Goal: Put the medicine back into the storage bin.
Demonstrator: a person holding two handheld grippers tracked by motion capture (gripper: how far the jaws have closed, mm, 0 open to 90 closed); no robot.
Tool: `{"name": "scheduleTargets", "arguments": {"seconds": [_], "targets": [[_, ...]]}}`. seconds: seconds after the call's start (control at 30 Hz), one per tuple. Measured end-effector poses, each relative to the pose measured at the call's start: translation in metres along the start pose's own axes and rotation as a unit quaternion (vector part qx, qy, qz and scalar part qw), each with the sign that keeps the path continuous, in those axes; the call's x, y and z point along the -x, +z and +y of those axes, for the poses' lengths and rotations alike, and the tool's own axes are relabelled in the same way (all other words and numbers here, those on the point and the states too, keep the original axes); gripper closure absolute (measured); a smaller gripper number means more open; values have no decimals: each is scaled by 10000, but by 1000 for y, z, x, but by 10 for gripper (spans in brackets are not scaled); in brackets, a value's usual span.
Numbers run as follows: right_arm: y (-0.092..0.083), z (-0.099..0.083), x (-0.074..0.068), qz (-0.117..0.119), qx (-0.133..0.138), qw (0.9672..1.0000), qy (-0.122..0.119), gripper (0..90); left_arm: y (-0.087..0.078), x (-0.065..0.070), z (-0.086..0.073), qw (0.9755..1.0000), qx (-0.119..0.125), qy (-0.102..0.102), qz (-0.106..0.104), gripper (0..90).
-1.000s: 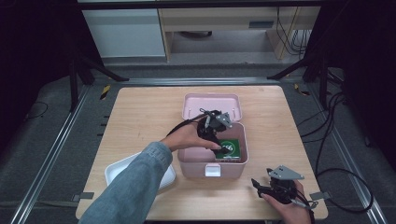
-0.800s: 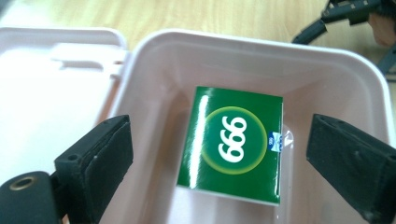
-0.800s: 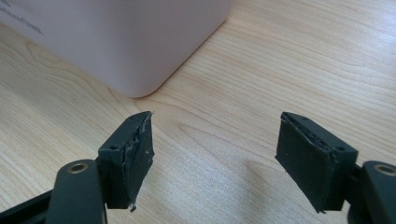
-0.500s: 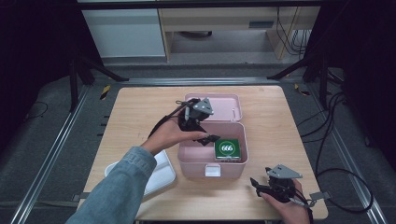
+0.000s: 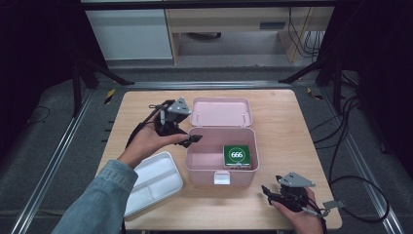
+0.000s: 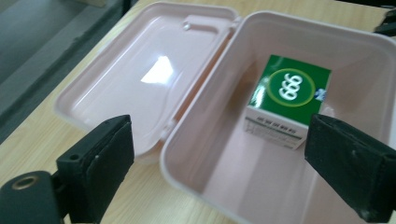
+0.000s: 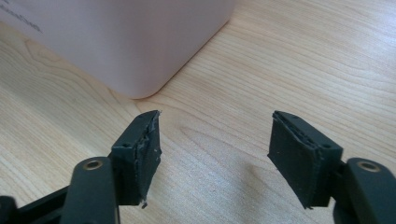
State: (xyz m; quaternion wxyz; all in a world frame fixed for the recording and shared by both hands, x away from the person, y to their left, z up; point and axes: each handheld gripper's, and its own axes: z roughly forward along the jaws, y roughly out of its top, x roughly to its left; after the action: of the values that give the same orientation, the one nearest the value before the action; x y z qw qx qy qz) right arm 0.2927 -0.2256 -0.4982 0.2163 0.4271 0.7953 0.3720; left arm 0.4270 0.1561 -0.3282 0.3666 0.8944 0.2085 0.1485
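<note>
From above, the left hand-held gripper (image 5: 187, 140) hangs at the left rim of the pink box (image 5: 195, 163), forearm reaching in diagonally, jaws apart and empty; the green carton (image 5: 236, 155) lies inside the box at its right side. The right hand-held gripper (image 5: 269, 191) rests low on the tabletop (image 5: 292, 126) near the box's front right corner. The left gripper view looks down between spread jaws onto the carton. In the right gripper view the jaws, just closing somewhat, stand apart with nothing between them.
</note>
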Motion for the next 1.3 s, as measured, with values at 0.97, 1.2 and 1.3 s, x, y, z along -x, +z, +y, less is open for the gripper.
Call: {"name": "scheduleTargets", "arguments": {"seconds": [0.97,1.2,1.3], "targets": [[1,0,-3,32,-49,9999,-145,477,-61,1,-141,9929,-798,-613,642,176],[0,1,-3,25,-32,9999,-163,488,-61,15,-163,9906,-1063,-476,717,226],[-2,1,-2,6,-13,9999,-168,492,-59,23,-172,9904,-1147,-428,639,265]]}}
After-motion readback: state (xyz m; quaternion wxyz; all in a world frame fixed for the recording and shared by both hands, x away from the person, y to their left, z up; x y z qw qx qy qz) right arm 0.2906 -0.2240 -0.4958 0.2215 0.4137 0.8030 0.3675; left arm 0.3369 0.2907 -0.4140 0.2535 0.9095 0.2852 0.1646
